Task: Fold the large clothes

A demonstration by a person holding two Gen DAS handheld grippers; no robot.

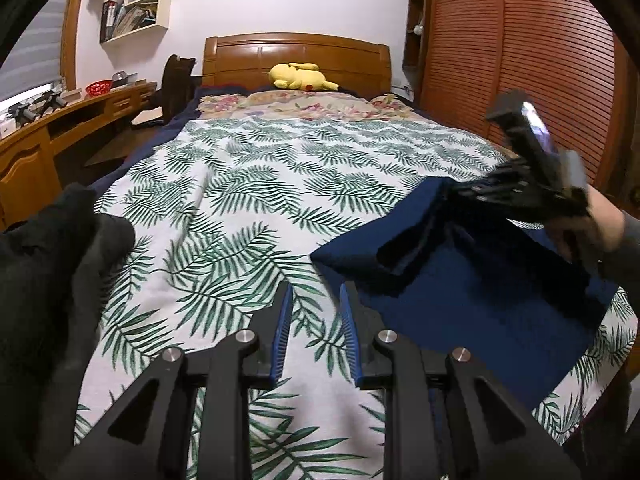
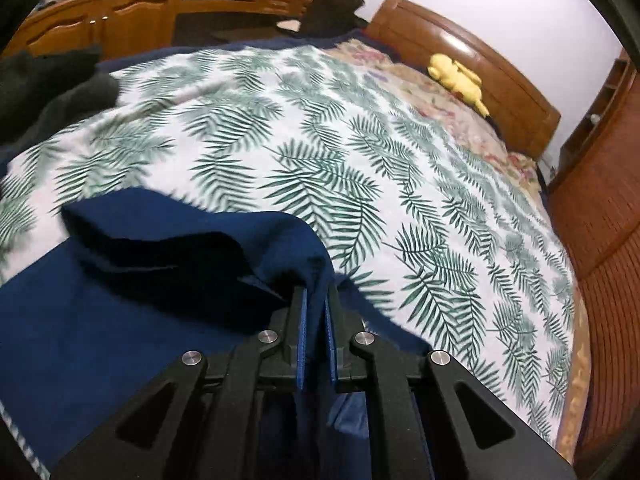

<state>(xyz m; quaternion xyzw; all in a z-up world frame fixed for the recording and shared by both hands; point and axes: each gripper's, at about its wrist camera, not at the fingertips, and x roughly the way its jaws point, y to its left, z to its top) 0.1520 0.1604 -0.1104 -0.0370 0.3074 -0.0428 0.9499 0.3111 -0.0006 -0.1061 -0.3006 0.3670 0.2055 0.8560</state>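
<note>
A navy blue garment (image 1: 472, 288) lies partly folded on the leaf-print bedspread (image 1: 248, 184) at the near right. My right gripper (image 2: 316, 292) is shut on a fold of the navy garment (image 2: 120, 304) and lifts that edge above the bed; it shows blurred in the left wrist view (image 1: 452, 196). My left gripper (image 1: 315, 292) is open and empty, hovering over the bedspread just left of the garment's corner.
A dark black garment (image 1: 52, 264) is heaped at the near left of the bed. A yellow plush toy (image 1: 300, 76) lies by the wooden headboard (image 1: 296, 52). A wooden desk (image 1: 60, 136) stands left, a slatted wardrobe (image 1: 520, 60) right.
</note>
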